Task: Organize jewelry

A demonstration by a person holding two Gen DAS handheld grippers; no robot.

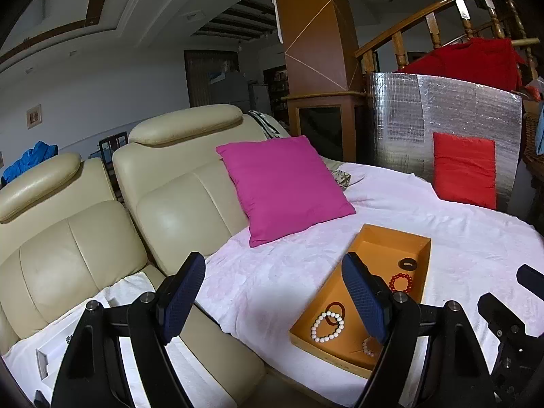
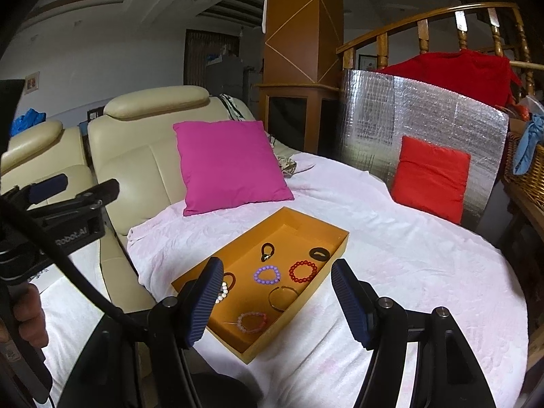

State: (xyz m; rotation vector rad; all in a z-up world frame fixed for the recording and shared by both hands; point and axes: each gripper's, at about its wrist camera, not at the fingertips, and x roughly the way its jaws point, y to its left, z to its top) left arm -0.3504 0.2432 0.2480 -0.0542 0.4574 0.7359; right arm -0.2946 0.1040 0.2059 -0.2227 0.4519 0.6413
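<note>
An orange tray [image 2: 299,224] [image 1: 380,238] lies on the pale pink cloth. In it are a purple bead bracelet [image 2: 267,274], a red bead bracelet [image 2: 303,272] [image 1: 401,283], a pink bead bracelet [image 2: 252,321], a white bead bracelet [image 1: 327,326], a thin bangle [image 2: 283,297], a black hair tie [image 2: 268,251] and a dark ring [image 2: 319,253] [image 1: 407,264]. My right gripper [image 2: 277,304] is open and empty, just above the tray's near end. My left gripper [image 1: 273,297] is open and empty, left of the tray; it also shows in the right wrist view [image 2: 73,185].
A magenta cushion [image 2: 231,165] leans on the cream sofa [image 1: 176,183] behind the tray. A red cushion [image 2: 430,176] rests against a silver foil panel [image 2: 442,119] at the back right. A wicker basket [image 2: 527,173] stands far right.
</note>
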